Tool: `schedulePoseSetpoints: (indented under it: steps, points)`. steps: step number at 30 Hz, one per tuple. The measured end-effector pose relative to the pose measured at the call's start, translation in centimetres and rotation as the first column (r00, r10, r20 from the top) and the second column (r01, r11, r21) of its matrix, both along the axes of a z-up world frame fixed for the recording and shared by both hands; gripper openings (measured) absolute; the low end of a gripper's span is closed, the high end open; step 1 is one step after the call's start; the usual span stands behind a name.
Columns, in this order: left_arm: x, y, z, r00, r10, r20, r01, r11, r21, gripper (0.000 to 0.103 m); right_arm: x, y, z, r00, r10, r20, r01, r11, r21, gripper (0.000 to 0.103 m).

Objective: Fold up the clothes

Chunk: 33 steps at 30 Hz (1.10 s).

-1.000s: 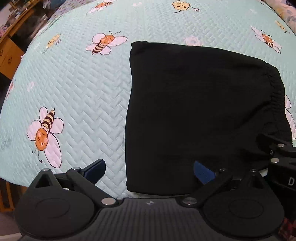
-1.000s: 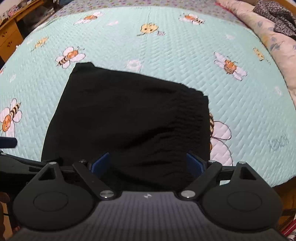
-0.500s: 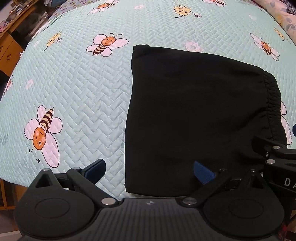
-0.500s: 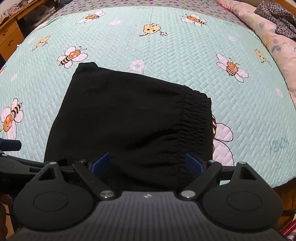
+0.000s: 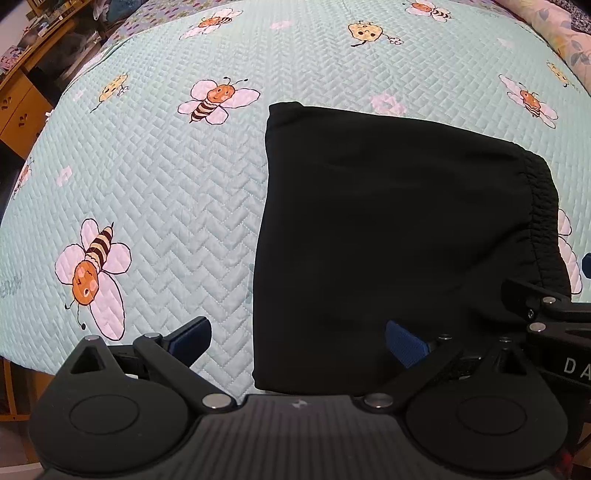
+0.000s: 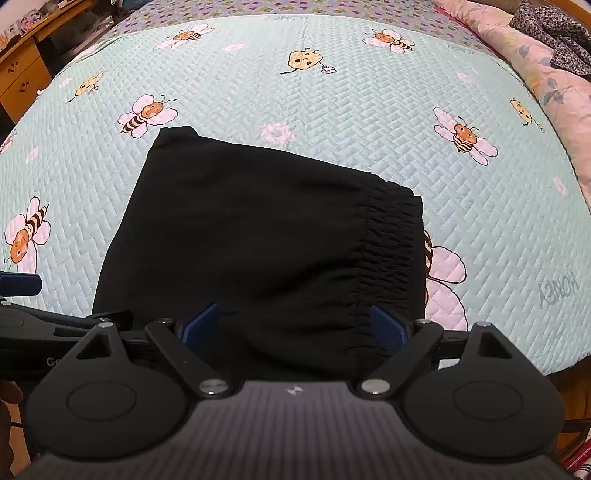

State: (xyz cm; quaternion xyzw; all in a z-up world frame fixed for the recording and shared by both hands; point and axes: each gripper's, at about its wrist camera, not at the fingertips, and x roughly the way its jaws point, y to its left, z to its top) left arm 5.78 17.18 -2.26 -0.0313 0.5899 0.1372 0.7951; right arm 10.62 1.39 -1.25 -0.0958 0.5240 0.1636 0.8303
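Observation:
A black garment [image 5: 399, 240] lies folded flat on the bee-print bedspread [image 5: 166, 184], near the bed's front edge. Its gathered elastic waistband [image 6: 395, 251] runs down its right side. My left gripper [image 5: 297, 339] is open above the garment's near left corner, with the left pad over the bedspread and the right pad over the black cloth. My right gripper [image 6: 293, 325] is open above the near edge of the garment [image 6: 258, 240], beside the waistband. No pad presses on cloth. Each gripper shows at the edge of the other's view.
A wooden drawer unit [image 6: 22, 77] stands off the bed's left side. A pink floral quilt [image 6: 546, 85] with a dark patterned cloth [image 6: 554, 29] on it lies along the bed's right. The bed's front edge [image 6: 517, 369] runs just below the grippers.

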Motion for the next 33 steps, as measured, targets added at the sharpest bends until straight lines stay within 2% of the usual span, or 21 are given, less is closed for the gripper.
schedulePoseSetpoints:
  steps: [13, 18, 21, 24, 25, 27, 29, 30, 31, 33]
  points:
    - [0.1, 0.0, -0.2, 1.000, -0.004, 0.011, 0.004, 1.000, -0.008, 0.101, 0.2, -0.4, -0.4, 1.000, -0.006, -0.028, 0.007, 0.999, 0.035, 0.089]
    - [0.2, 0.0, -0.2, 1.000, -0.005, 0.021, 0.005, 1.000, -0.019, 0.101, 0.6, -1.0, -0.7, 0.998, -0.015, -0.058, 0.020, 0.996, 0.085, 0.089]
    - [0.1, 0.9, 0.2, 0.998, 0.005, 0.069, -0.001, 0.999, -0.054, 0.101, 0.7, -1.4, -0.7, 0.997, -0.008, -0.075, 0.017, 0.991, 0.130, 0.089]
    - [-0.5, 3.5, 1.0, 0.981, 0.054, 0.186, -0.028, 0.990, -0.139, 0.101, 1.4, -3.1, -0.2, 0.998, 0.004, -0.059, 0.010, 0.974, 0.226, 0.089]
    - [-0.8, 4.8, 1.0, 0.970, 0.075, 0.232, -0.036, 0.985, -0.167, 0.101, 1.7, -4.1, -0.1, 0.999, 0.006, -0.046, 0.007, 0.961, 0.278, 0.089]
    - [-1.5, 7.7, 0.5, 0.945, 0.142, 0.295, -0.083, 0.976, -0.202, 0.101, 2.5, -7.0, -0.3, 1.000, 0.003, -0.029, 0.009, 0.907, 0.422, 0.089]
    - [-2.4, 10.6, -0.4, 0.914, 0.222, 0.340, -0.141, 0.959, -0.246, 0.102, 3.8, -10.3, -1.3, 0.999, -0.016, -0.051, 0.042, 0.824, 0.566, 0.089]
    - [-2.6, 12.0, -1.1, 0.906, 0.249, 0.343, -0.157, 0.949, -0.273, 0.102, 4.5, -12.1, -2.2, 0.996, -0.030, -0.079, 0.074, 0.771, 0.632, 0.089]
    - [-2.6, 12.9, -1.8, 0.905, 0.260, 0.336, -0.164, 0.943, -0.288, 0.102, 5.1, -13.8, -3.1, 0.993, -0.050, -0.103, 0.108, 0.722, 0.683, 0.089]
    - [-2.1, 14.1, -3.4, 0.916, 0.252, 0.313, -0.167, 0.947, -0.273, 0.101, 6.3, -16.9, -5.3, 0.981, -0.119, -0.153, 0.193, 0.649, 0.736, 0.089]
